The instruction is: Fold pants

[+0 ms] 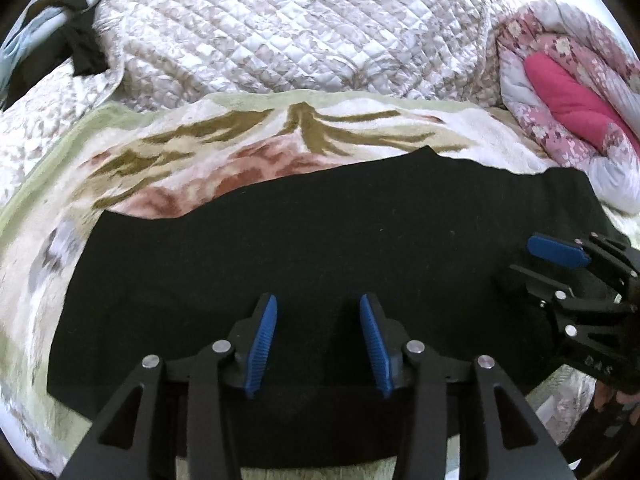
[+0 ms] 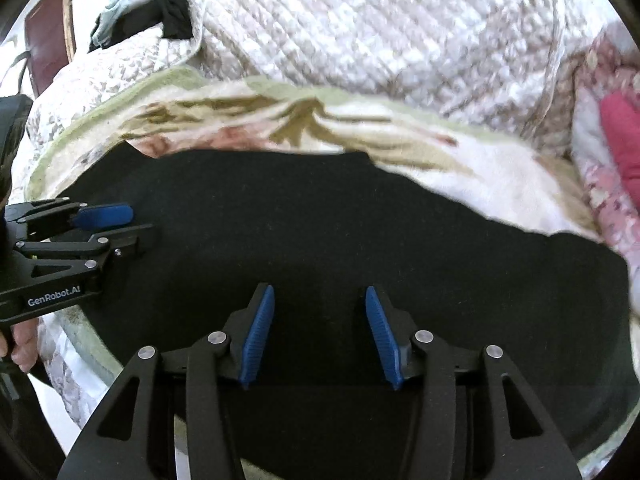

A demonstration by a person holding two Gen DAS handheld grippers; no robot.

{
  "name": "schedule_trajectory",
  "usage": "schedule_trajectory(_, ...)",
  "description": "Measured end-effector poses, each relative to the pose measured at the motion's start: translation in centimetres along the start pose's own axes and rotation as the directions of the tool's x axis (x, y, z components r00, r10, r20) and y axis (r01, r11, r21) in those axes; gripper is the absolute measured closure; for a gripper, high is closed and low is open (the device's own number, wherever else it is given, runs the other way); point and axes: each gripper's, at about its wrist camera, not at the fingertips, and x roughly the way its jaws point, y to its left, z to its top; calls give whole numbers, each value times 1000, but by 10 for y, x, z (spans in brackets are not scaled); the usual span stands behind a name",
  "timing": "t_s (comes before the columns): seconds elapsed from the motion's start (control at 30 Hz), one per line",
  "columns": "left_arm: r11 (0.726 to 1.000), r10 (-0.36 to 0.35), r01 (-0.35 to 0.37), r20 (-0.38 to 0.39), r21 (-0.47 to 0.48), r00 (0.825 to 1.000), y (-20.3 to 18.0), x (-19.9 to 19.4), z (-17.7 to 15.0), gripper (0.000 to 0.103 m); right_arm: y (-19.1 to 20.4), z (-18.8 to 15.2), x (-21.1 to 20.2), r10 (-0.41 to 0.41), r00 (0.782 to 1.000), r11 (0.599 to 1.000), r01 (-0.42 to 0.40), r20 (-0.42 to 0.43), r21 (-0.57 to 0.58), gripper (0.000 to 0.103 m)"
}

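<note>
The black pants (image 1: 320,240) lie flat as a wide dark band across a floral blanket (image 1: 180,160) on the bed; they also fill the middle of the right wrist view (image 2: 320,220). My left gripper (image 1: 318,308) is open and empty, hovering over the pants near their front edge. My right gripper (image 2: 320,300) is open and empty, also over the pants. Each gripper shows in the other's view: the right one at the pants' right end (image 1: 532,258), the left one at their left end (image 2: 134,222).
A white quilted bedspread (image 1: 280,28) covers the back of the bed. A pink floral duvet (image 1: 580,100) is bunched at the right. Dark and pale clothes (image 1: 60,40) lie at the far left corner. A wooden headboard (image 2: 48,52) shows at the left.
</note>
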Motion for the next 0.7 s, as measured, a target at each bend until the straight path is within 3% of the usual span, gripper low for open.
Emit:
schedule_trajectory(0.1, 999, 22, -21, 12, -28, 1000, 5, -6, -7, 57, 9, -4, -2, 43, 999, 999, -43, 4, -1, 54)
schedule_trajectory(0.17, 999, 33, -32, 17, -33, 999, 7, -7, -10, 57, 15, -8, 10, 52, 997, 998, -53, -56, -26, 54)
schedule_trajectory(0.37, 994, 51, -47, 34, -96, 998, 19, -15, -11, 57, 13, -4, 0, 56, 998, 998, -56, 12, -17, 54)
schedule_trajectory(0.47, 989, 54, -52, 10, -138, 998, 28, -12, -16, 57, 12, -7, 8, 47, 998, 999, -47, -31, -12, 54)
schedule_trajectory(0.7, 990, 68, -66, 14, -122, 998, 24, -11, -14, 56, 9, -7, 10, 65, 997, 998, -65, -35, 14, 54)
